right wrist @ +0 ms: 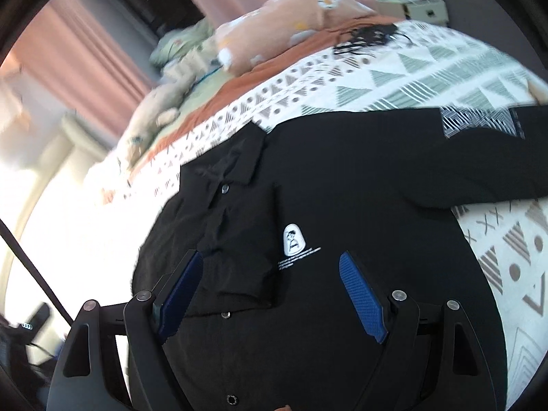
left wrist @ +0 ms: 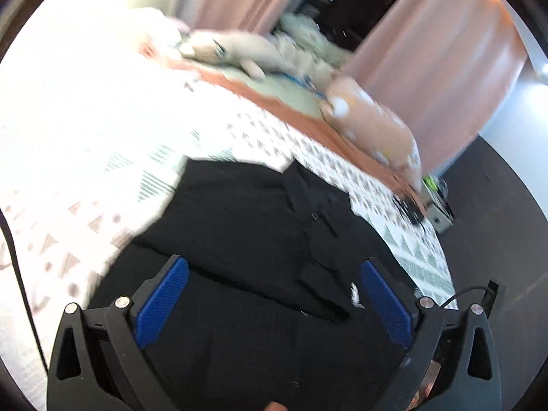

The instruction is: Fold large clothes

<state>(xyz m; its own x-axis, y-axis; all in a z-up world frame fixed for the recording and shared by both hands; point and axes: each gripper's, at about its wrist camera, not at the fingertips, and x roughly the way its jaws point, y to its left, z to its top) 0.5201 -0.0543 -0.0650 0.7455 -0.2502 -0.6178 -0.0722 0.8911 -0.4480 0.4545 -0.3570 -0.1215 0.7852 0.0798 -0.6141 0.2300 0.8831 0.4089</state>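
Observation:
A black jacket (right wrist: 342,188) lies face up on a bed with a patterned cover (right wrist: 376,72). It has a collar, snap buttons and a white chest logo (right wrist: 294,238). One sleeve with a white patch (right wrist: 479,125) stretches out to the right. My right gripper (right wrist: 270,263) is open just above the jacket's front, near the logo. In the left wrist view the same jacket (left wrist: 246,226) fills the lower middle. My left gripper (left wrist: 274,270) is open above it, holding nothing.
Pillows and plush toys (left wrist: 239,51) lie at the head of the bed, with an orange cushion (right wrist: 281,24) among them. Pink curtains (left wrist: 445,51) hang behind. A dark floor (left wrist: 496,222) runs beside the bed. A small bedside unit (right wrist: 421,7) stands at the far corner.

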